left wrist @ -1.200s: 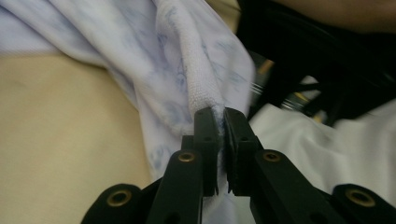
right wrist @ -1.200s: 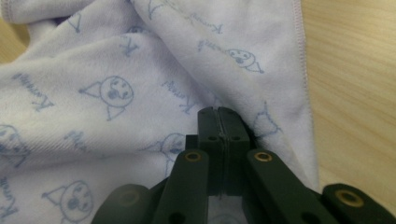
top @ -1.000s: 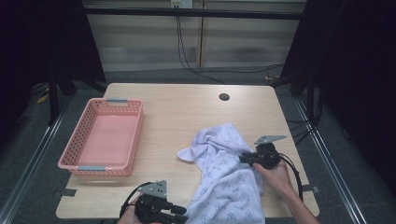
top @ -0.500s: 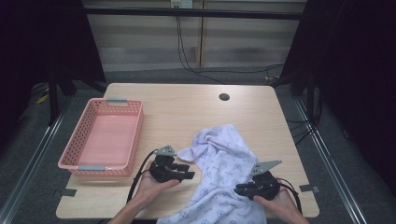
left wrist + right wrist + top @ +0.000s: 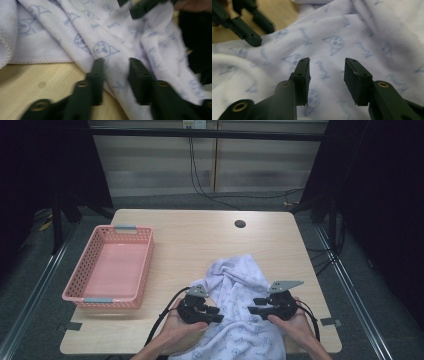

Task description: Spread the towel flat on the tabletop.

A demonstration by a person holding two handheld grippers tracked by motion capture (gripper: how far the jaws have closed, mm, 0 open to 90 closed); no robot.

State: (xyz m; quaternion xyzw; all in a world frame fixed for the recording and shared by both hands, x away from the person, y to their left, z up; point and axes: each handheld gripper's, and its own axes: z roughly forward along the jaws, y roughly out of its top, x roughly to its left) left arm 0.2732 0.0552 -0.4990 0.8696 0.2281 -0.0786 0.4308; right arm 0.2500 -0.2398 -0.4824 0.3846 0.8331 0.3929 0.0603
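Note:
A pale lilac cloth (image 5: 235,280) printed with blue figures lies crumpled on the wooden table (image 5: 200,240), its near end hanging over the front edge. My left gripper (image 5: 216,314) lies at the cloth's left edge and points right. In the left gripper view its jaws have just been closing, and the left gripper (image 5: 115,71) still shows a gap with a fold of cloth (image 5: 50,42) running through it. My right gripper (image 5: 254,305) points left over the cloth. The right gripper (image 5: 326,75) has just been opening and stands open above the cloth (image 5: 362,32), pinching nothing.
A pink mesh basket (image 5: 107,300) stands empty on the table's left side. A round cable hole (image 5: 240,224) sits near the far edge. Each gripper's tips appear in the other's view: the left gripper (image 5: 244,22) and the right gripper (image 5: 142,7).
My left gripper came up from the front left edge and moved right onto the cloth's edge. My right gripper drew nearer to the front edge. The cloth is more bunched between them.

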